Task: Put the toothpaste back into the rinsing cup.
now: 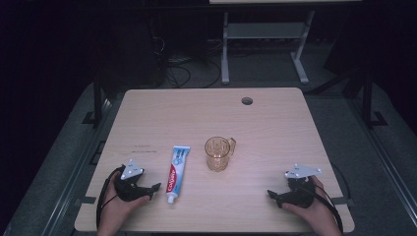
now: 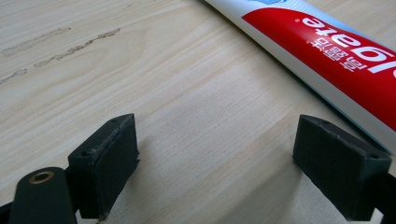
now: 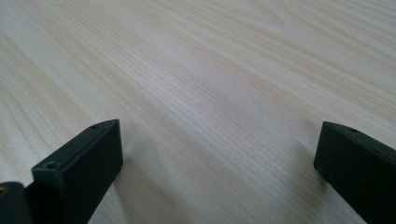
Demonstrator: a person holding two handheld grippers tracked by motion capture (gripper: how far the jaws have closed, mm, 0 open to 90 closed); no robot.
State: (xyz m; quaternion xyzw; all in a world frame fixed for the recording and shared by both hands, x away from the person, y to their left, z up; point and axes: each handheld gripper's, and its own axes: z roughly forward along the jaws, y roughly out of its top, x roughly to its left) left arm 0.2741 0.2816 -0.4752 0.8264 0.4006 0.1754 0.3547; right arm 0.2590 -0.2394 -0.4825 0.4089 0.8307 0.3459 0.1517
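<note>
Toothpaste tube (image 1: 177,172) lies flat on table (image 1: 275,123), left of centre, toward near edge. Long axis runs roughly near-to-far, slightly tilted: cap end points at near edge, crimped end at far edge. Left gripper (image 1: 153,189) sits near near-left corner, just beside the cap end; jaws spread wide, nothing between them, bare wood in the gap in left gripper view, tube (image 2: 336,51) crossing ahead of the tips. Right gripper (image 1: 273,195) near near-right corner, well apart from tube, jaws likewise released and empty. Amber glass mug (image 1: 218,153) stands upright just right of tube, handle toward far-right.
</note>
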